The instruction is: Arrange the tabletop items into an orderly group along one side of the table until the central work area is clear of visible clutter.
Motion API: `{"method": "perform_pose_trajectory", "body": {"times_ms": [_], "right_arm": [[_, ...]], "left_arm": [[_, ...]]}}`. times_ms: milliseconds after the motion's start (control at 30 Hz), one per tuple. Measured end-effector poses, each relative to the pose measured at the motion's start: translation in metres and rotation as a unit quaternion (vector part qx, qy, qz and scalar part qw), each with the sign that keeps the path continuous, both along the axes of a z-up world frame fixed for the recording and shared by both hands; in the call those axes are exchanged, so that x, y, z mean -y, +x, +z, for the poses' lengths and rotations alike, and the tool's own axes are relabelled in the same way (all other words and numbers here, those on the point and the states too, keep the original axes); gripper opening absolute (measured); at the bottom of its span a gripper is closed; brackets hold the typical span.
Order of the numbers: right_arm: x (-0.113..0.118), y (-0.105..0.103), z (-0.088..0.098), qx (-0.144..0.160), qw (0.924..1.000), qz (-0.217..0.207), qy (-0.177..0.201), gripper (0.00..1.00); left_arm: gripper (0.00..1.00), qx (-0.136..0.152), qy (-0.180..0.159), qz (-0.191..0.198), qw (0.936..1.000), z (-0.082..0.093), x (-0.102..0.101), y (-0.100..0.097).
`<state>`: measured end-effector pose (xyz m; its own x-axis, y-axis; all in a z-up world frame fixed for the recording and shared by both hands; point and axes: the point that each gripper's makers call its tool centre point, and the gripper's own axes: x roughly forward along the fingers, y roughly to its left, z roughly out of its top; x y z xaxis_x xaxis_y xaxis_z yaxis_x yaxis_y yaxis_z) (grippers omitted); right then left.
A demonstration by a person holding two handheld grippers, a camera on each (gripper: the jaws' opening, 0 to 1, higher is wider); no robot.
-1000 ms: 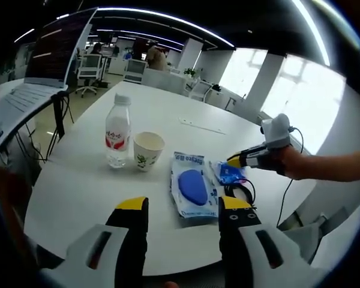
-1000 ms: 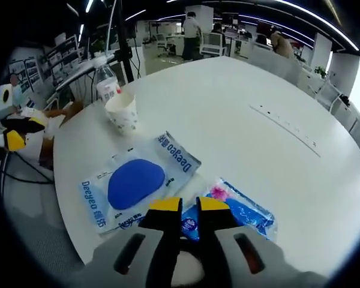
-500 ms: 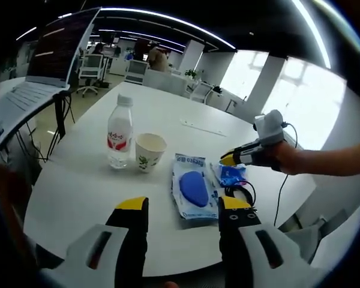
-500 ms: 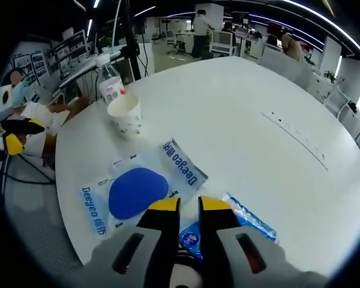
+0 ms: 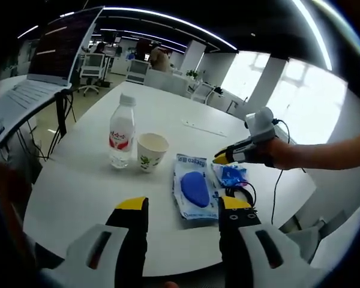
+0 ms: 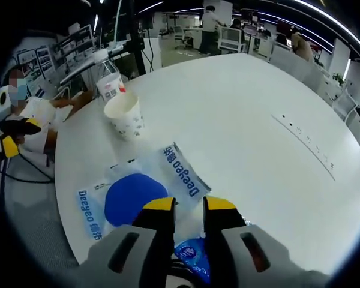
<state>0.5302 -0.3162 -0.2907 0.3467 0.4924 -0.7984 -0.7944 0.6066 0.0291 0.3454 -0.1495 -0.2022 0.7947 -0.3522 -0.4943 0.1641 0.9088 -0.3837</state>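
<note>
A white round surface [image 5: 78,192] is seen in an open office with chairs, desks and people in the background. A laptop on a stand [image 5: 30,90] is seen to the left in the left gripper view. A flush socket strip [image 6: 306,147] is noted in the surface, well apart from the items. A black cable [image 5: 243,193] is seen looped at the surface edge, just beside the small packet.

Four items are recorded near one edge. A clear water bottle [image 5: 120,131] with white cap and red label stands upright; a white paper cup [image 5: 152,151] with a leaf print stands upright just beside it. A flat clear packet [image 5: 194,187] with a blue oval pad and blue lettering lies flat near the cup; in the left gripper view its long axis runs away from the camera. A smaller blue packet [image 5: 229,175] lies just beside it, on the side away from the cup.

The left gripper [image 5: 183,210] is held short of the surface edge, jaws wide apart with nothing between them. The right gripper [image 6: 190,205] is held above the small blue packet [image 6: 192,255]; its jaws are set a narrow gap apart, and whether anything is gripped cannot be told. No item is seen blocking either gripper.
</note>
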Motion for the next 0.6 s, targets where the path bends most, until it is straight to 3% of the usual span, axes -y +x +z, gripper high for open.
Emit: {"method": "perform_pose_trajectory", "body": {"times_ms": [300,600], "right_arm": [[-0.019,0.009,-0.006,-0.013,0.9997,0.019,-0.006,0.18],[-0.030,0.018,-0.021,-0.006,0.9981,0.052,-0.033,0.22]], "left_arm": [[0.46,-0.003,0.000,0.002,1.0000,-0.003,-0.001,-0.001],[0.46,-0.007,0.001,0.008,0.9999,-0.005,-0.005,-0.003]]}}
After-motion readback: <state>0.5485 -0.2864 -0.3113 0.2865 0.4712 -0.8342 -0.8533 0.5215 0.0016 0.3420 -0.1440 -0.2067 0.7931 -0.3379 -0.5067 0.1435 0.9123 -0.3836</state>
